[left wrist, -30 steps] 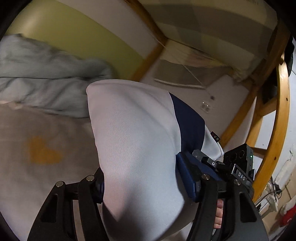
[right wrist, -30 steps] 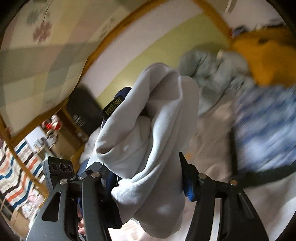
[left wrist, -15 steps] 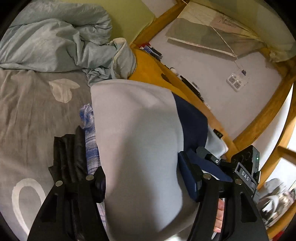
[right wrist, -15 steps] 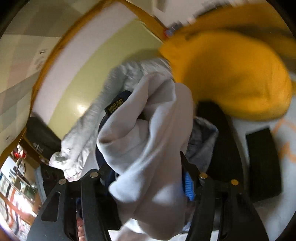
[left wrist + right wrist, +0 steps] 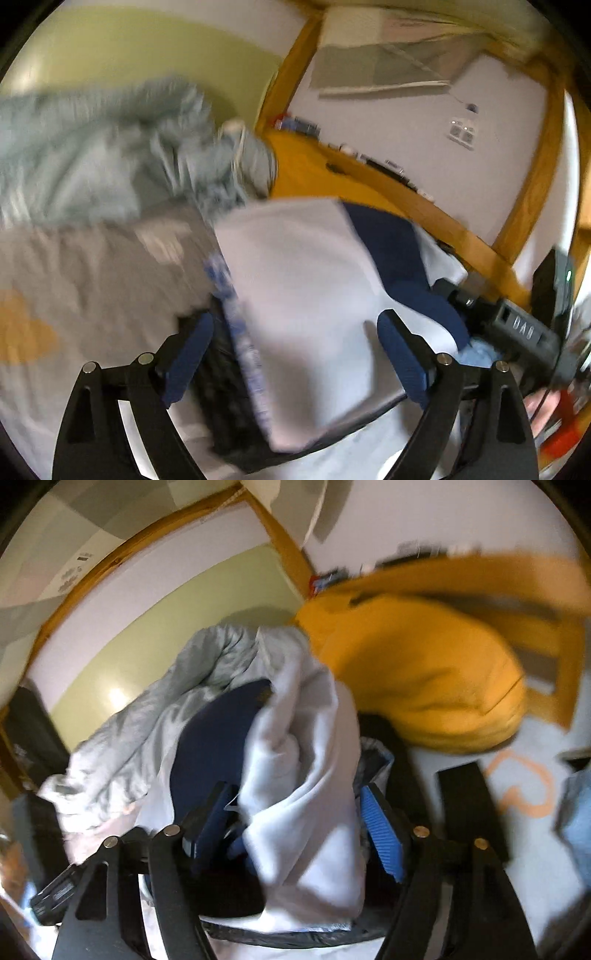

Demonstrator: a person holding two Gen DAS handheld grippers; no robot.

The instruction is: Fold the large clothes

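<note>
A folded white garment with a navy panel (image 5: 306, 295) lies on a stack of folded clothes (image 5: 229, 373) on the bed. My left gripper (image 5: 295, 354) stands open around it, with its blue pads apart from the cloth on both sides. In the right wrist view the same white and navy garment (image 5: 306, 794) sits bunched between the fingers of my right gripper (image 5: 299, 827), which is open too. The right gripper's body (image 5: 517, 328) shows at the right of the left wrist view.
A crumpled pale blue duvet (image 5: 110, 162) lies at the back of the grey bed sheet (image 5: 92, 280). An orange pillow (image 5: 424, 672) sits against the wooden bed frame (image 5: 443, 225). Folded dark items (image 5: 465, 805) lie beside the stack.
Both grippers have opened and let go of the white garment, which now rests on the stack. Both views are blurred by motion.
</note>
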